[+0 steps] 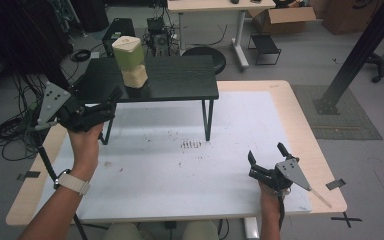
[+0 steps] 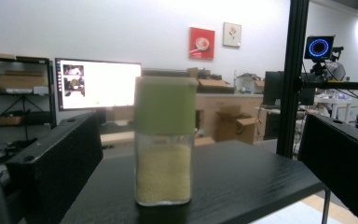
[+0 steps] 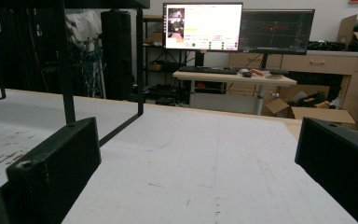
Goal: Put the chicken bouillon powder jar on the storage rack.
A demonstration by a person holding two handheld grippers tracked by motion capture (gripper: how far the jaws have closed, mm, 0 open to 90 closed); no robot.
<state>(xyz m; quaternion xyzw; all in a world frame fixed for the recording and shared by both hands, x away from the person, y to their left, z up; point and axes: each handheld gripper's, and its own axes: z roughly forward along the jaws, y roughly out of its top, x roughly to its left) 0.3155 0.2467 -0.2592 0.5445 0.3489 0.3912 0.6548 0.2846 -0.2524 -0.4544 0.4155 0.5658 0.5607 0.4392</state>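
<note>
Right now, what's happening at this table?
A person is working with a two-jaw gripper in each hand. The left gripper is raised to the edge of a small black shelf table, jaws open and lined up on a green-lidded jar of yellowish grains, which stands upright on it, untouched. The right gripper rests open, holding nothing, low over the white tabletop, well away from the jar.

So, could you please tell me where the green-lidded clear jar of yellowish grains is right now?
The green-lidded clear jar of yellowish grains stands upright on the small black shelf table, left of its middle in the high view, just ahead of the open left gripper.
</note>
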